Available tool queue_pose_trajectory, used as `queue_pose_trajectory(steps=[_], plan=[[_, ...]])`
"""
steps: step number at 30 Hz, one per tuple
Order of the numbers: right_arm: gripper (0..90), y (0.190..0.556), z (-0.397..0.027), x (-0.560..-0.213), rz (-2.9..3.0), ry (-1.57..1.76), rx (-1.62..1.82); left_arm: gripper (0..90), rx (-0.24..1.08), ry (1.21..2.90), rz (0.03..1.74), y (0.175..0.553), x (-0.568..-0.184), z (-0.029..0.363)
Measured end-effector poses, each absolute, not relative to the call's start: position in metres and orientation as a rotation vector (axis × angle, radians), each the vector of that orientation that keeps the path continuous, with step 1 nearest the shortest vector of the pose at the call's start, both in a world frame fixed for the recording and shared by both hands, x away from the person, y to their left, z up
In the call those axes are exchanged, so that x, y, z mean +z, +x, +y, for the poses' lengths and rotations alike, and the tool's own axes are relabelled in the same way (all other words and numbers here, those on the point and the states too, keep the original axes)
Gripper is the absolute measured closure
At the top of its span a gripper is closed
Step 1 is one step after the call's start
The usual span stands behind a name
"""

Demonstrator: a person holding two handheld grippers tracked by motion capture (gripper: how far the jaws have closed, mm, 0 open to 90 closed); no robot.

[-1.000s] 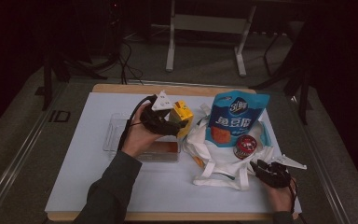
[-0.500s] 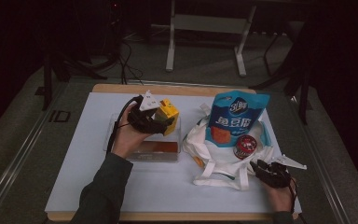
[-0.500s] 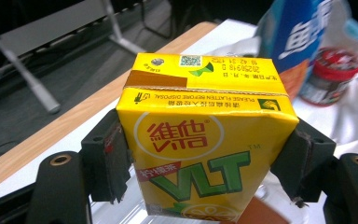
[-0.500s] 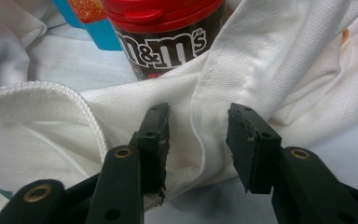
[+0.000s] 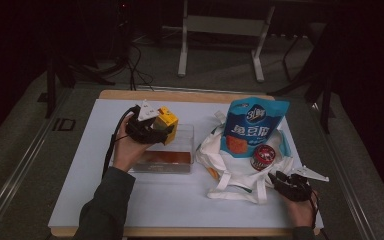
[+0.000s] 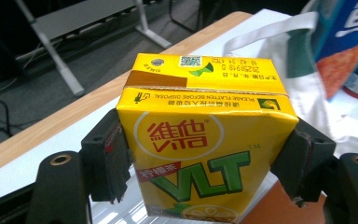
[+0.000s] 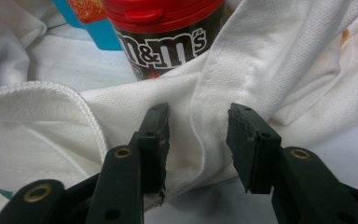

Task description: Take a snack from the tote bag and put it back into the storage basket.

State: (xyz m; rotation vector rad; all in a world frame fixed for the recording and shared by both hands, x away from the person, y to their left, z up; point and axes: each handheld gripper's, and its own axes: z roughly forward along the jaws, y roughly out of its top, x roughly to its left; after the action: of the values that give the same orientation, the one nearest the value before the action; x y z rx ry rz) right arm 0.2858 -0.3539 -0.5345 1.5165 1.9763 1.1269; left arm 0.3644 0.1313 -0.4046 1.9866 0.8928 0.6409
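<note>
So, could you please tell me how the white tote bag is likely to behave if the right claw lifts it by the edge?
The white tote bag looks like soft woven cloth lying in folds, so it will probably sag and drape. With the M&M's tub and blue snack pouch on it, they may tip or slide.
</note>
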Motion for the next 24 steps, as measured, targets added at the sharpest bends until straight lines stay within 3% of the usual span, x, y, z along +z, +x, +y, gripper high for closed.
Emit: queue_pose_trajectory(steps=[24], plan=[[58.4,0.286,-0.354,-0.535,1.976,1.513,1.126,29.0,0.695,1.949,1.169,0.371,-0.446,0.182]])
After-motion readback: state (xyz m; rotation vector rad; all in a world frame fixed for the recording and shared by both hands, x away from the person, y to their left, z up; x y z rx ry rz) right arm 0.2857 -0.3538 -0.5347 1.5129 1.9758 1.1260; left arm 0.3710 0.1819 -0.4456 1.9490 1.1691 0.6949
